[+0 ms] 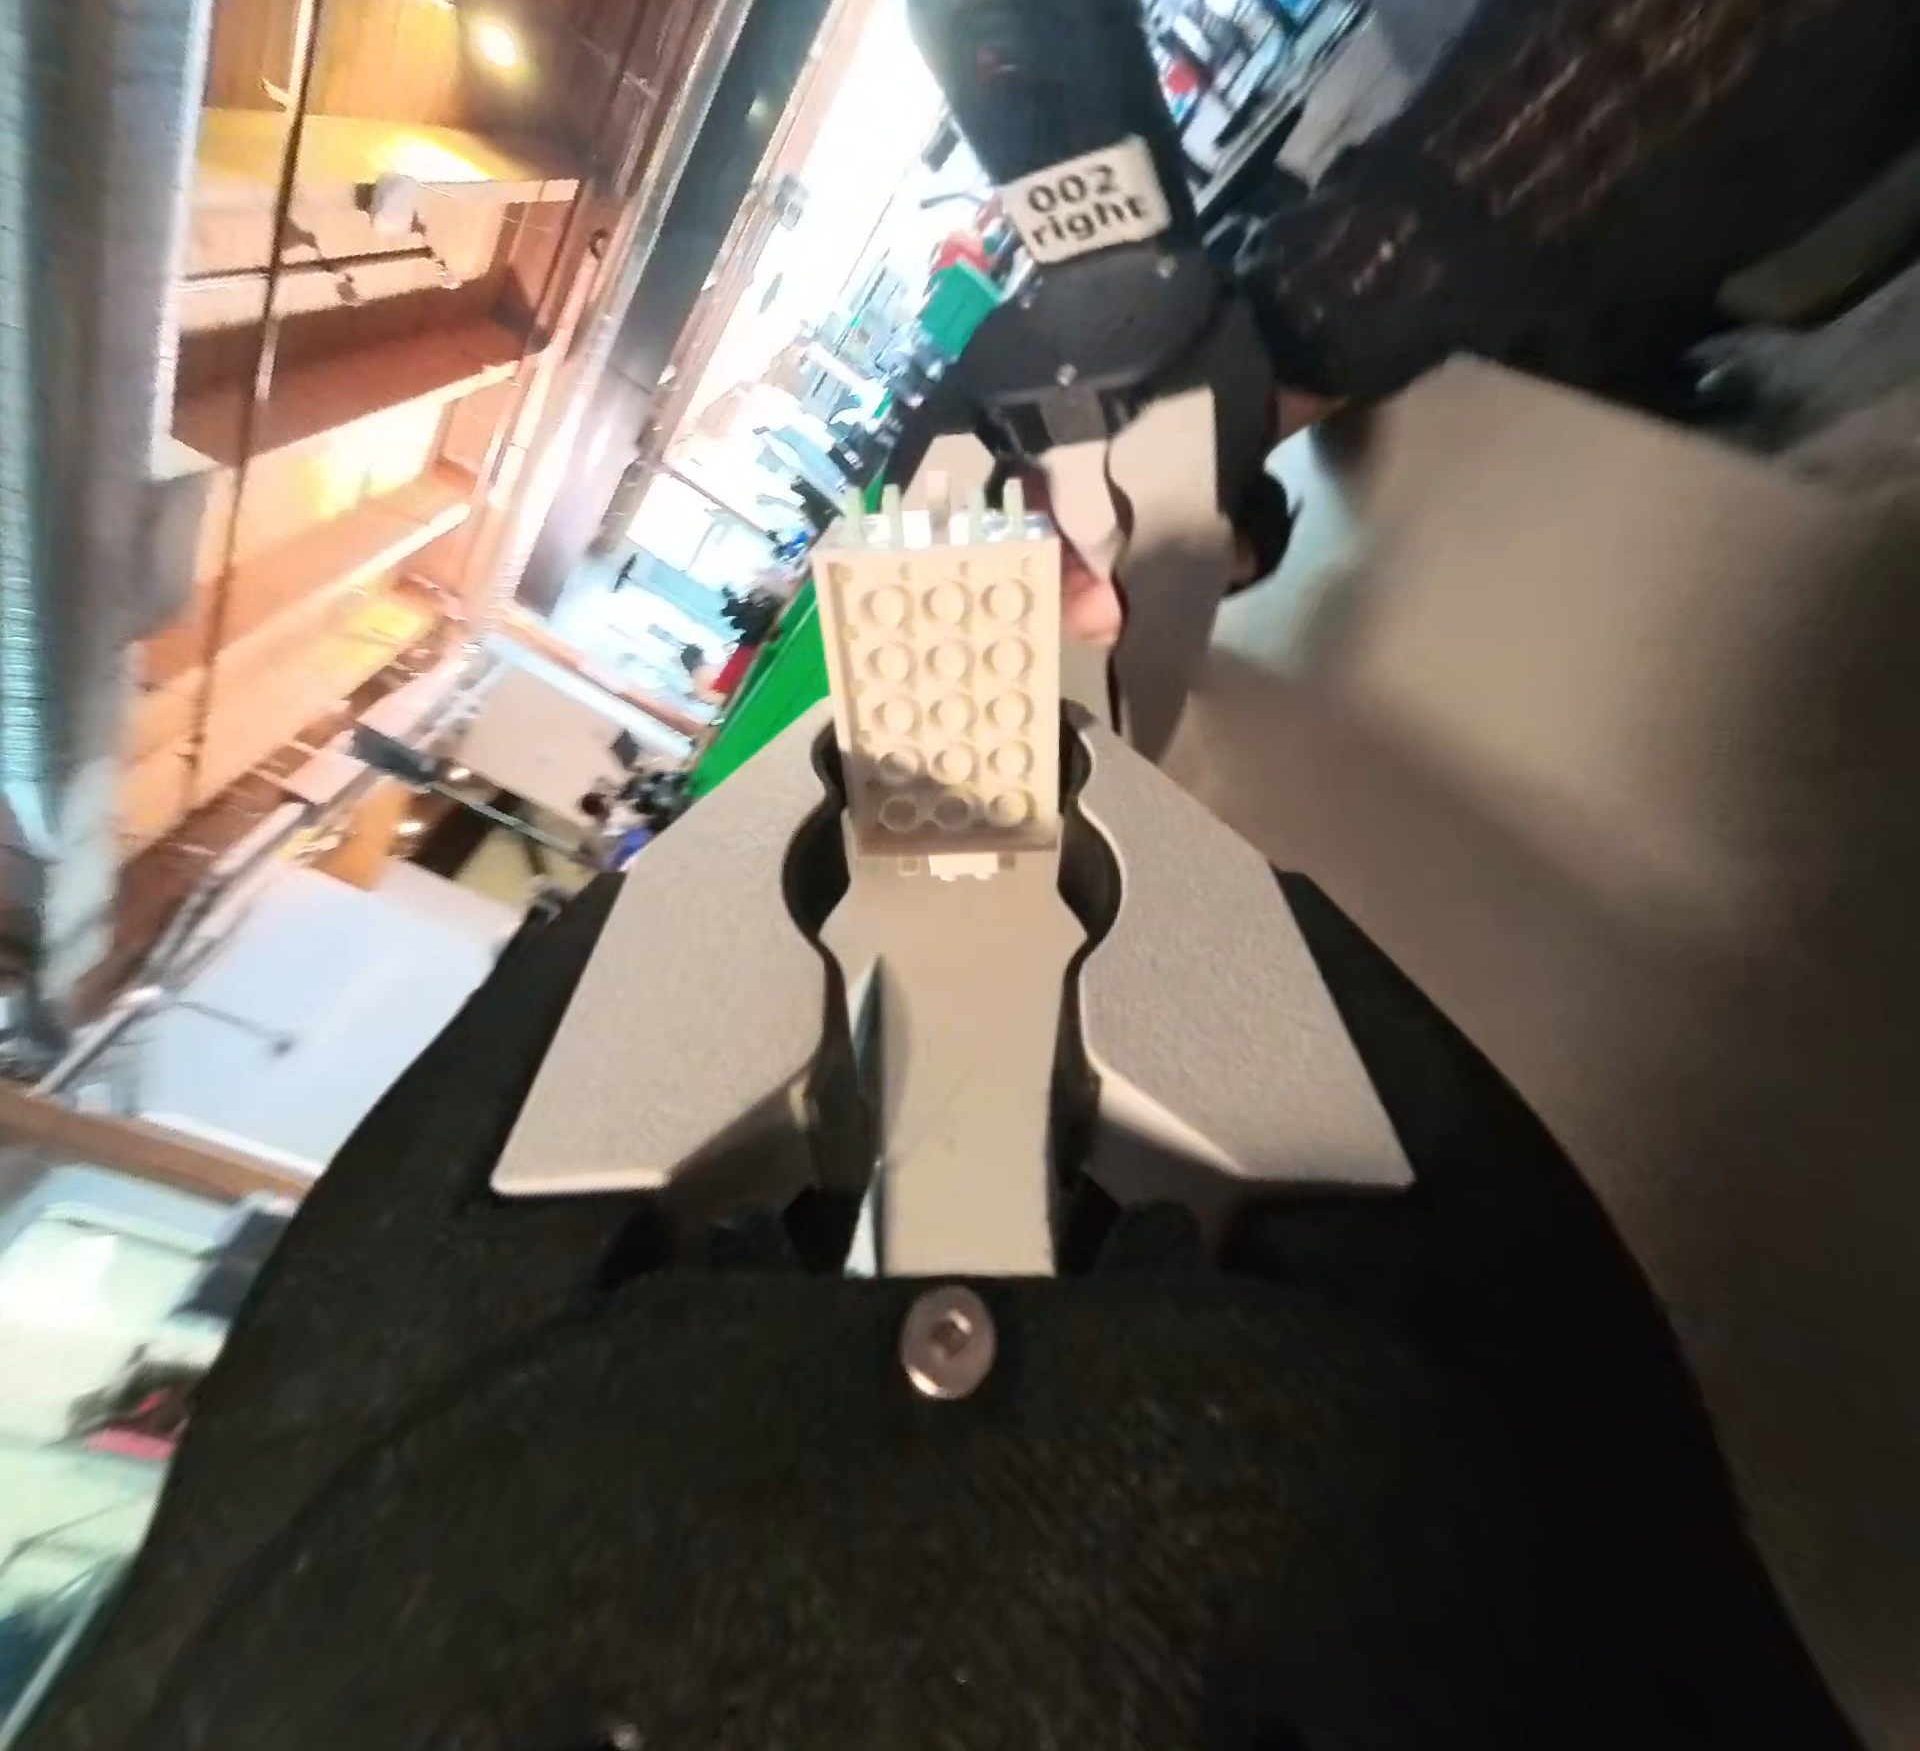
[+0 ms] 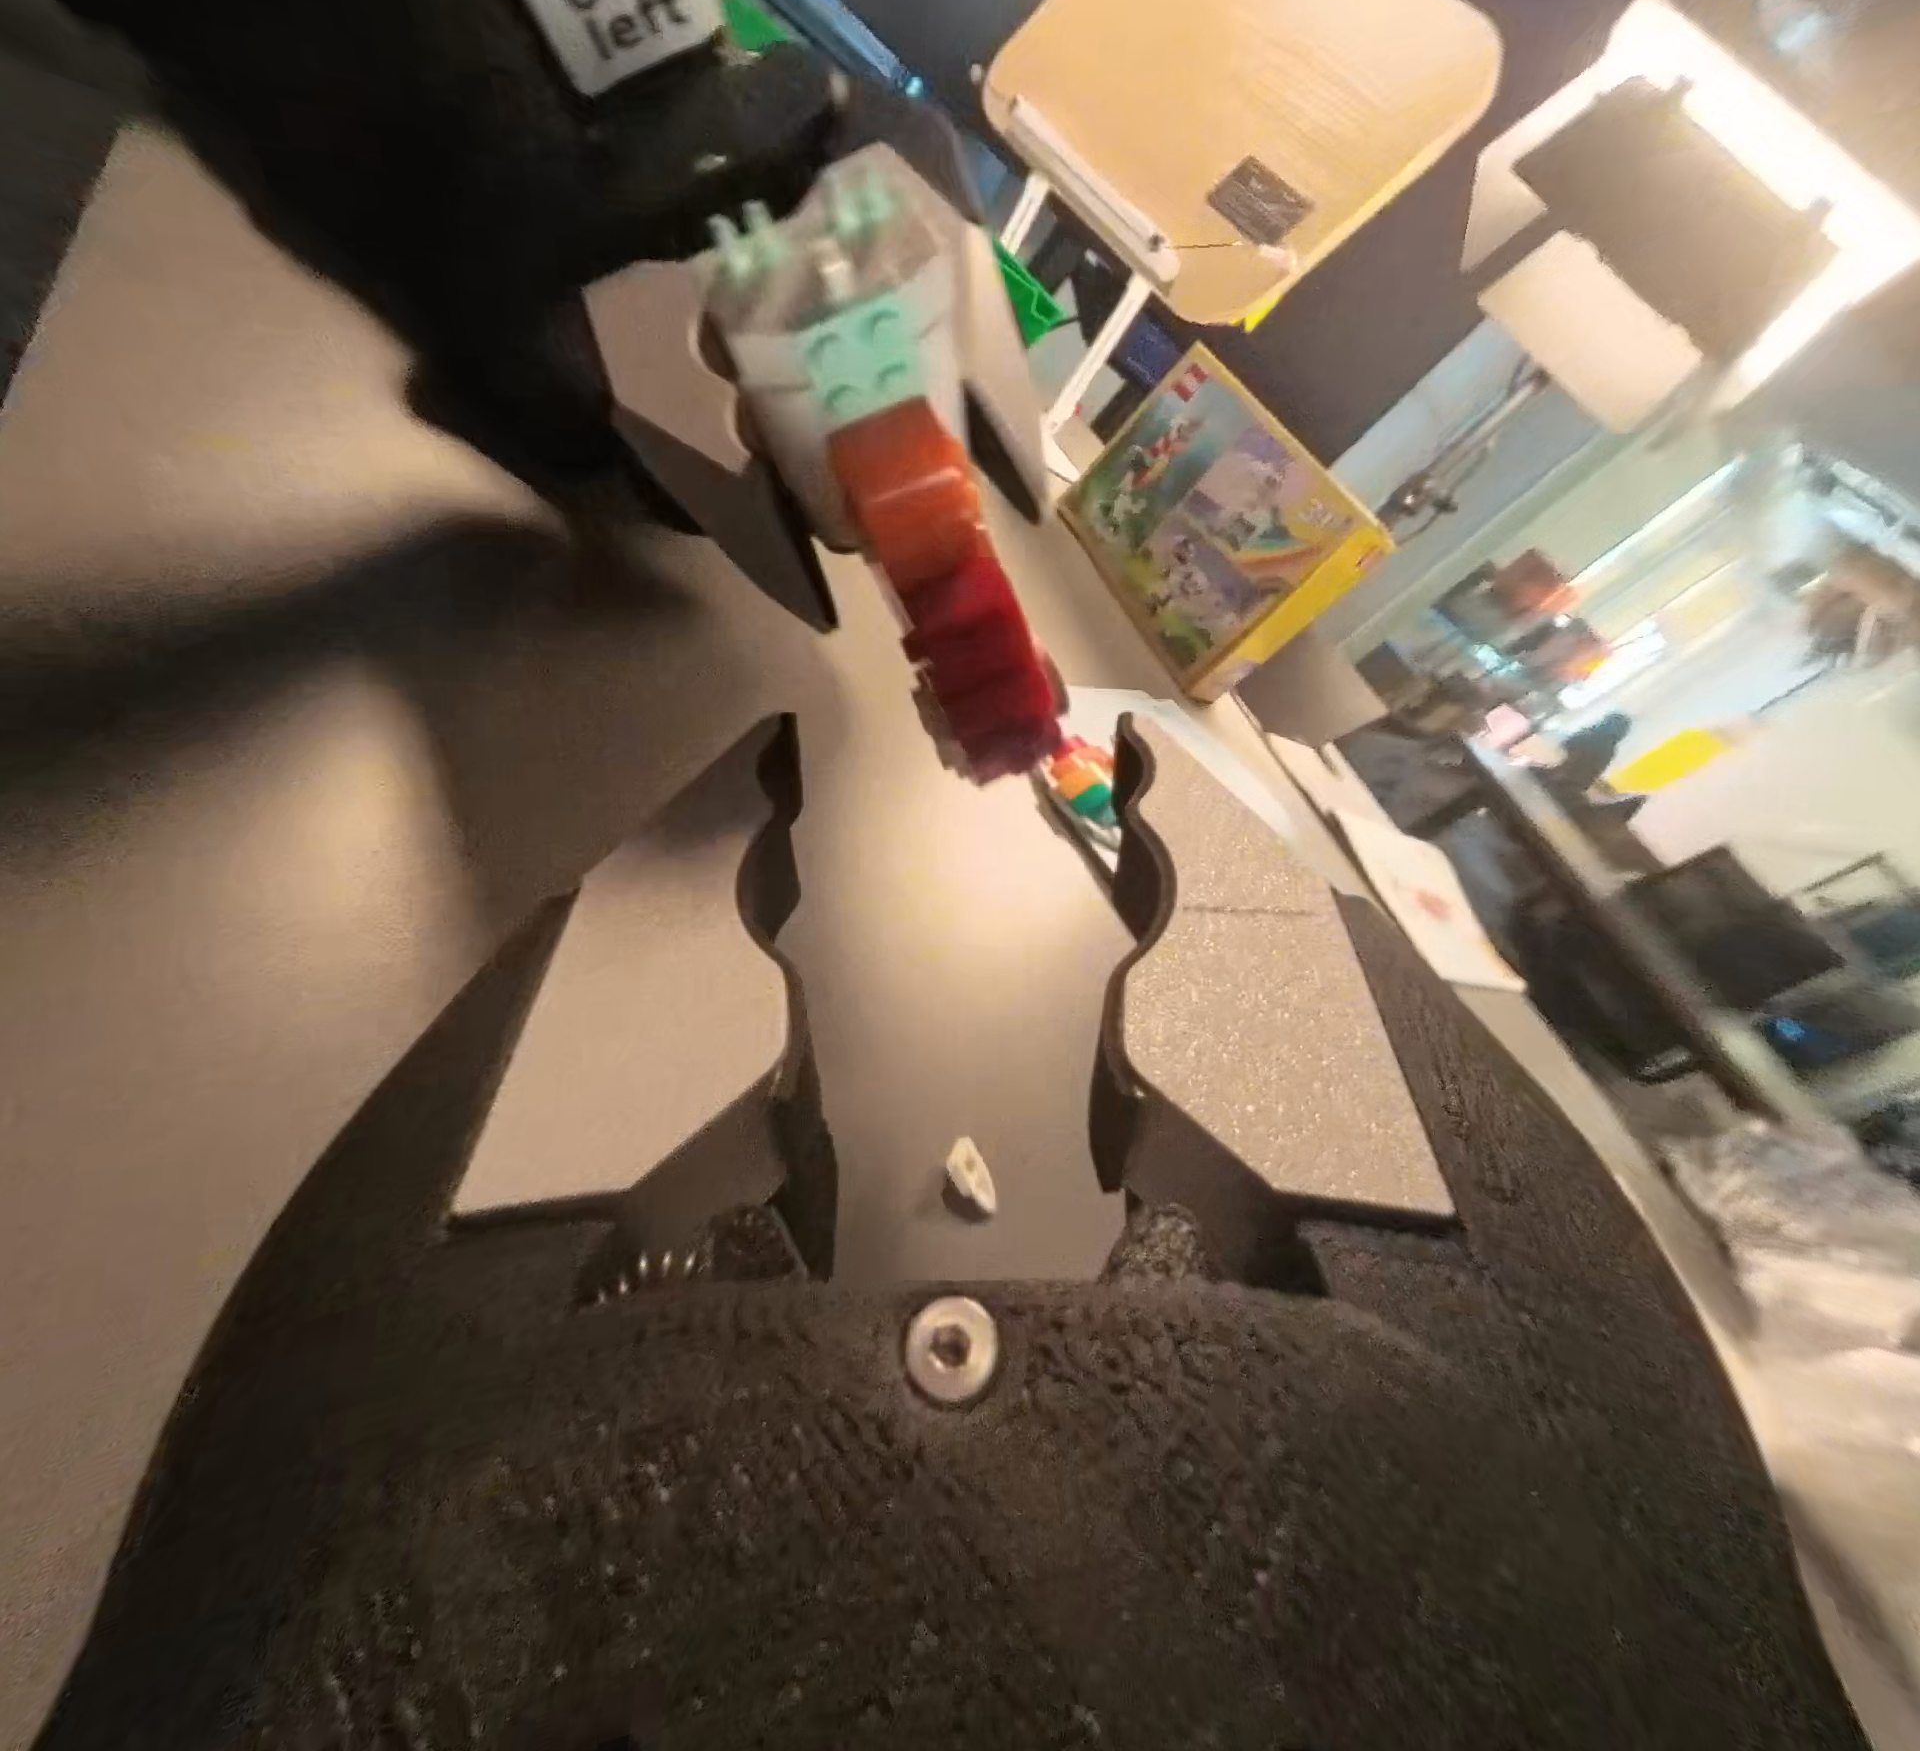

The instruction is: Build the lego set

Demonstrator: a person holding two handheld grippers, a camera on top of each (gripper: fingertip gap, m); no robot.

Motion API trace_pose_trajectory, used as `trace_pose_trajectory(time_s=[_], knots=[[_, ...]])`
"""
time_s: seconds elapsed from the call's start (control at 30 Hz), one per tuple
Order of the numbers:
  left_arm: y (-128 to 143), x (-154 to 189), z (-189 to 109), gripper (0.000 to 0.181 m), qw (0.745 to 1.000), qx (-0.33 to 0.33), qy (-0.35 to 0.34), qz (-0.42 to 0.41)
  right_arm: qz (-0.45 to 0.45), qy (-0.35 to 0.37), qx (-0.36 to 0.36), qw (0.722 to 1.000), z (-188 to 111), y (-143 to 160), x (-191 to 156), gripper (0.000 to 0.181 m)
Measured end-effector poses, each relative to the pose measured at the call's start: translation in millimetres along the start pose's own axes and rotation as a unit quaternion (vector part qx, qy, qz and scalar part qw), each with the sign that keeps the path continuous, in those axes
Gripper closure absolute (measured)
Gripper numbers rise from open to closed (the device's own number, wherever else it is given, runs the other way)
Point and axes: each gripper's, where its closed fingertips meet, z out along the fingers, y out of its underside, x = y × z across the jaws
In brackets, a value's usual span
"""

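White-labelled left gripper (image 1: 951,766) pinching lego build (image 1: 945,704), white-labelled right gripper (image 2: 951,766) spread, empty.

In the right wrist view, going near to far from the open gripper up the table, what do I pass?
Small grey piece → right gripper tips → small multicoloured build → red-orange assembly held in the left gripper → yellow set box.

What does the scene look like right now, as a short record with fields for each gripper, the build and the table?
left gripper: shut on lego assembly, held in the air
right gripper: open, empty
lego assembly: white plate, mint, orange and red bricks
table: small white piece, yellow set box
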Motion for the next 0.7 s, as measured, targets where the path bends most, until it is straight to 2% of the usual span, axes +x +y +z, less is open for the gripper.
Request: trace_pose_trajectory(time_s=[0.1, 0.2, 0.23, 0.33, 0.43, 0.53, 0.7], knots=[[-3.9, 8.7, -0.9, 0.145, 1.0, 0.012, 0.022, 0.002, -0.013, -0.006, 0.031, 0.999, 5.3, -13.6, -12.1, 0.132], [-3.6, 10.0, -1.3, 0.145, 1.0, 0.009, 0.024, 0.006, -0.039, 0.014, 0.033, 0.999, 4.2, -13.6, -9.6, 0.14], [-2.0, 12.2, -1.8, 0.145, 0.999, 0.008, 0.033, 0.001, -0.046, 0.028, 0.027, 0.998, 3.7, -12.0, -5.9, 0.153], [4.8, 8.6, -0.6, 0.145, 1.0, -0.006, 0.015, 0.022, -0.081, 0.049, 0.013, 0.995, 2.1, -10.0, -1.3, 0.154], [19.3, 5.1, 2.9, 0.144, 0.995, -0.05, -0.022, 0.084, -0.132, 0.076, -0.02, 0.988, 1.0, -1.4, 4.1, 0.154], [35.9, 2.3, 5.1, 0.142, 0.979, -0.104, -0.053, 0.165, -0.187, 0.102, -0.062, 0.975, 1.3, 7.9, 8.3, 0.154], [55.8, -13.2, 7.4, 0.13, 0.934, -0.199, -0.112, 0.273, -0.252, 0.152, -0.115, 0.949, 1.7, 15.8, 19.9, 0.155]])
